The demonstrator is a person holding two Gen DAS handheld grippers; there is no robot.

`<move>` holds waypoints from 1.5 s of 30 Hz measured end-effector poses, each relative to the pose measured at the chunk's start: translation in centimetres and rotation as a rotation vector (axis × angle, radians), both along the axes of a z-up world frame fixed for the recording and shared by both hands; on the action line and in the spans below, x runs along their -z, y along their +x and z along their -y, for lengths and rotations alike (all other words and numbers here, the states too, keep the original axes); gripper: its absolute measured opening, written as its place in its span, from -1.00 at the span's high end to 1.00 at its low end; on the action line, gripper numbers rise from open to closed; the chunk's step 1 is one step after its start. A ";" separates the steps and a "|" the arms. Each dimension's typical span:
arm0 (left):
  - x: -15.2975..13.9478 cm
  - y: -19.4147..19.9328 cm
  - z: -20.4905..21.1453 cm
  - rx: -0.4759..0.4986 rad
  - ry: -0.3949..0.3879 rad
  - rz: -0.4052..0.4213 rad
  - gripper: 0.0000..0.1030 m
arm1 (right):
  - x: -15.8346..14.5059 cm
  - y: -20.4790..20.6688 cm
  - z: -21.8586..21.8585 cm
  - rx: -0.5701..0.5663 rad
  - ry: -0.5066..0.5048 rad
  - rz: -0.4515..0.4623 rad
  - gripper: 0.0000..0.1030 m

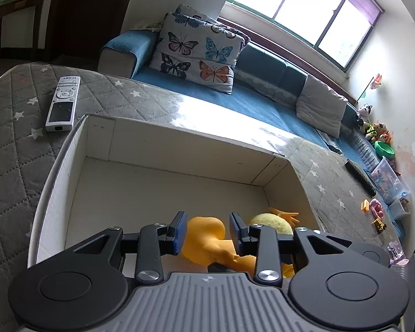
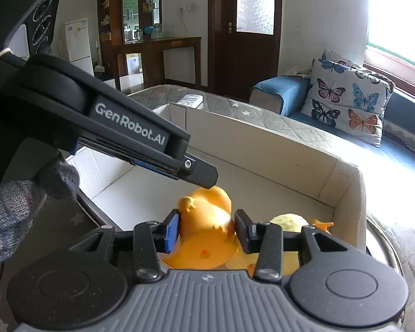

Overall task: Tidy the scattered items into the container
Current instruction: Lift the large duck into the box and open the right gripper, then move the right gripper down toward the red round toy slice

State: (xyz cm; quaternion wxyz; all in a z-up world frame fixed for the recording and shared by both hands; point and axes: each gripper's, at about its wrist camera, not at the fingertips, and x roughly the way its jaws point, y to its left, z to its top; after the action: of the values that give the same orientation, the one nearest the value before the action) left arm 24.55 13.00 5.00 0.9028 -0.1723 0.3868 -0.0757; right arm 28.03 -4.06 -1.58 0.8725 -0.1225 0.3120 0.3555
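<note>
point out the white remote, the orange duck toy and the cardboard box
white remote (image 1: 62, 104), left wrist view, its middle.
orange duck toy (image 2: 207, 221), right wrist view, its body.
cardboard box (image 1: 179, 145), left wrist view, far inner wall.

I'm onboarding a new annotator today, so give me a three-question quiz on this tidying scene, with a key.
1. True or false: the white remote lies inside the cardboard box.
2. Which toy sits between the fingers of the right hand-held gripper? A) orange rubber duck B) toy cow C) green bowl
3. Fill in: the yellow plush toy lies in the box near its ____ wall, as seen in the left wrist view.

Key: 1 false, it lies on the grey quilted surface outside the box; 2 A; 3 right.
</note>
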 end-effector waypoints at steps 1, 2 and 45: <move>-0.1 -0.1 0.0 -0.002 0.000 0.001 0.30 | -0.1 -0.1 0.1 0.000 0.000 0.002 0.17; -0.1 -0.2 0.0 -0.003 0.000 0.001 0.30 | -0.2 -0.2 0.1 0.000 0.000 0.004 0.16; 0.2 -11.3 8.2 0.097 -0.058 -0.033 0.30 | -0.7 -13.0 10.7 0.125 -0.032 0.056 -0.20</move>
State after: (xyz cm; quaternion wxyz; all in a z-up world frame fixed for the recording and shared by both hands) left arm 13.24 4.80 4.77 0.8862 -0.1805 0.4072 -0.1276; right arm 14.99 -14.73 -0.88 0.8994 -0.1264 0.3000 0.2917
